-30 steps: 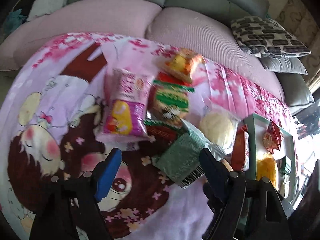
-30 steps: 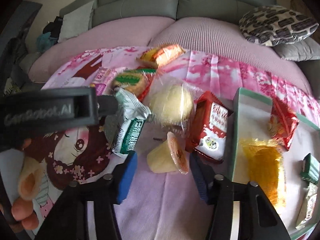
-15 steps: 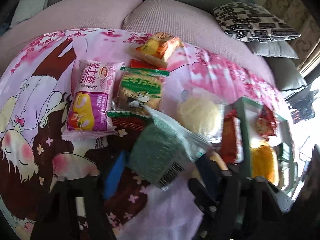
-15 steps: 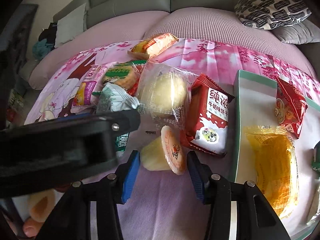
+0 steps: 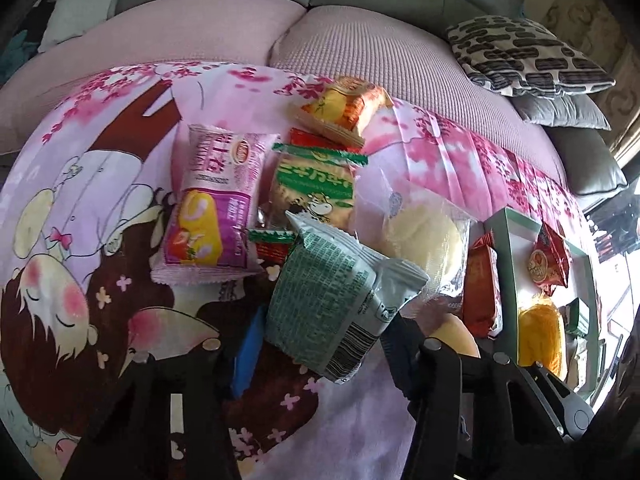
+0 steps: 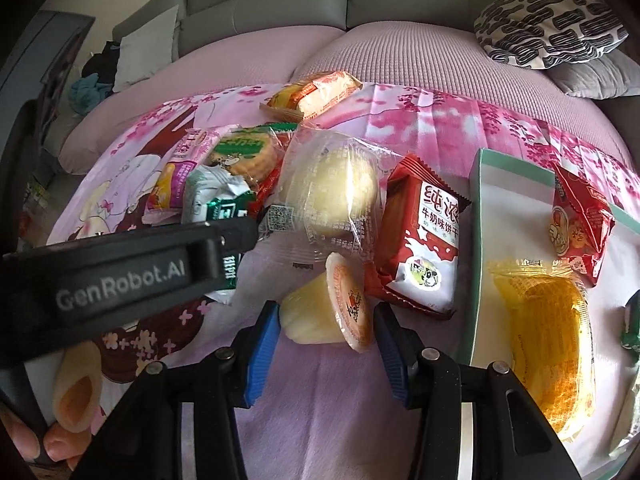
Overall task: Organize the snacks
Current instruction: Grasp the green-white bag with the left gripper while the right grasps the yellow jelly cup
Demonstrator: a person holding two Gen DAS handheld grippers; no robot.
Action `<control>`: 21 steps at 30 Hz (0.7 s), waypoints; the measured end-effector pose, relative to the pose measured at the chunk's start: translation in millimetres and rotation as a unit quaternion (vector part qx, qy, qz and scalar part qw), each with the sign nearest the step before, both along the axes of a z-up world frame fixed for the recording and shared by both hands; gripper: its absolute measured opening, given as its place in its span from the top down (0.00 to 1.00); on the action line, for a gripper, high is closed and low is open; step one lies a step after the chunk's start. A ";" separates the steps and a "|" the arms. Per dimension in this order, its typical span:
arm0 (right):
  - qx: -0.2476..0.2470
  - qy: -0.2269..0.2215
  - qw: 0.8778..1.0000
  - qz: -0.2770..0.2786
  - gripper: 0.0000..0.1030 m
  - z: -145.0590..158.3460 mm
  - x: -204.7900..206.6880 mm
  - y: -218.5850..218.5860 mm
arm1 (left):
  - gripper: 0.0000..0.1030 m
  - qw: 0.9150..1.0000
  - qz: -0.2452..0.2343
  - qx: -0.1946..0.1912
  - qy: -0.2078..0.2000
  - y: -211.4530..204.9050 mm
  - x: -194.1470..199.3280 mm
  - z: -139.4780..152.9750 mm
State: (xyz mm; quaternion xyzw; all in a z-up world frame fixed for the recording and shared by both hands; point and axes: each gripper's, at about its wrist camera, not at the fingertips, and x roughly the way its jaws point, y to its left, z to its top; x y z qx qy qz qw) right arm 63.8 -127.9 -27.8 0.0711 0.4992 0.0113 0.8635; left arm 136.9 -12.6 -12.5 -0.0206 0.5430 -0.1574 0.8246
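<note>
The green-and-white snack packet (image 5: 336,300) sits between the jaws of the left gripper (image 5: 320,344), its barcode end pointing back toward the camera; the blue pad (image 5: 249,354) presses its left edge and the dark pad meets its right edge, so the jaws are pinching it. Whether it is lifted clear of the cloth cannot be told. In the right wrist view the same packet (image 6: 218,208) shows just beyond the black body of the left gripper.

The right gripper (image 6: 324,344) has its jaws spread on either side of a jelly cup (image 6: 326,312), which lies tipped on its side with the orange lid facing right. Both blue pads (image 6: 262,354) stand just beside the cup; contact cannot be confirmed.

Just ahead of the right jaws lies a clear-wrapped pale cake (image 6: 334,196), with a red milk-biscuit packet (image 6: 420,244) beside it to the right. Further right stands a green-rimmed tray (image 6: 478,240) holding a yellow wrapped snack (image 6: 548,356) and a small red packet (image 6: 580,224).

Ahead of the left jaws lie a pink roll-cake packet (image 5: 212,208) and a green-labelled biscuit packet (image 5: 316,188), with an orange packet (image 5: 344,108) farther off. All rest on a pink cartoon-print cloth (image 5: 80,200), and a pink-covered sofa (image 5: 360,52) lies beyond it.
</note>
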 end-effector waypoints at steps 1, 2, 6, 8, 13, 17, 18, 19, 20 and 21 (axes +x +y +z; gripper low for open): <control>0.002 -0.002 1.000 0.000 0.51 1.2 -0.8 0.1 | 0.46 1.000 0.003 0.000 -0.002 0.7 0.0 1.7; 0.004 -0.005 1.000 0.000 0.51 2.8 -1.9 0.1 | 0.46 1.000 0.004 0.000 -0.004 1.5 -0.6 3.4; 0.013 -0.018 1.000 0.004 0.52 12.5 -6.1 0.7 | 0.46 1.000 0.010 -0.008 -0.017 4.0 -4.6 15.0; 0.016 -0.027 1.000 0.003 0.60 18.9 -9.3 -0.4 | 0.46 1.000 0.012 -0.009 -0.024 4.8 -5.8 20.5; 0.020 -0.040 0.999 -0.002 0.66 32.4 -14.6 -5.5 | 0.46 0.999 0.015 -0.010 -0.038 5.4 -9.6 30.8; 0.025 -0.022 0.999 -0.009 0.66 25.0 -14.7 -11.9 | 0.46 0.999 0.020 0.009 -0.023 4.7 -10.6 25.1; 0.028 -0.021 0.999 -0.011 0.66 24.3 -14.9 -13.5 | 0.46 0.999 0.022 0.015 -0.018 5.2 -11.0 22.6; 0.033 -0.021 0.999 -0.011 0.66 24.3 -15.2 -14.9 | 0.46 0.999 0.024 0.019 -0.013 6.0 -11.6 20.1; 0.036 -0.023 0.999 -0.012 0.66 25.1 -15.6 -15.4 | 0.46 0.999 0.026 0.022 -0.008 7.0 -12.6 18.0; 0.035 -0.026 0.999 -0.012 0.66 26.5 -15.8 -14.8 | 0.46 0.999 0.027 0.025 -0.006 7.7 -14.0 16.8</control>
